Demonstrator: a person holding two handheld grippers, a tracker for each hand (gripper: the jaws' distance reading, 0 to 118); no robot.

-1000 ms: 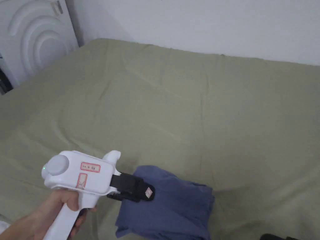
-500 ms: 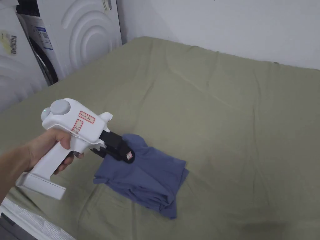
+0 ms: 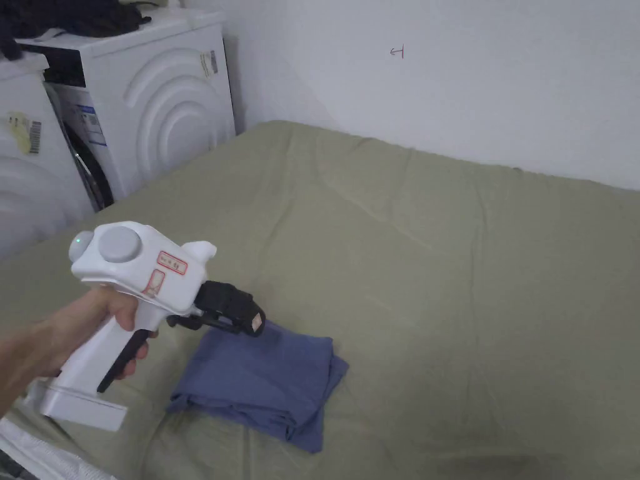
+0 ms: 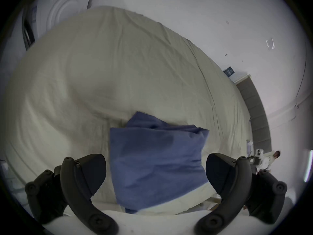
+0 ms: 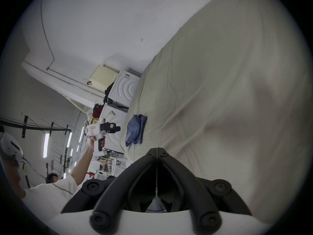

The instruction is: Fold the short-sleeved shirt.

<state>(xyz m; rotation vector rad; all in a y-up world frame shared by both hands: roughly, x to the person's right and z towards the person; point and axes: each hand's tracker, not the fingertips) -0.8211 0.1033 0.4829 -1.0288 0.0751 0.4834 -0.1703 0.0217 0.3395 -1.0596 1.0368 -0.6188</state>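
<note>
The blue short-sleeved shirt (image 3: 262, 381) lies folded into a small rectangle near the front edge of the bed (image 3: 437, 250). A hand holds my left gripper (image 3: 255, 324) just above the shirt's back left corner, apart from the cloth. In the left gripper view the shirt (image 4: 155, 162) lies below, and the left gripper (image 4: 155, 159) is open with nothing between its jaws. My right gripper (image 5: 157, 149) is shut and empty, off to the side over the bed's edge. From there the shirt (image 5: 135, 130) and the left gripper (image 5: 118, 128) show farther off.
An olive green sheet covers the bed, which runs back to a white wall (image 3: 437, 75). Two white washing machines (image 3: 156, 106) stand to the left of the bed. Another person (image 5: 50, 177) is in the room behind.
The left gripper has let go of the shirt's corner and lifted off it. The shirt, peaked at the gripper before, now lies flat. The head camera has shifted.
</note>
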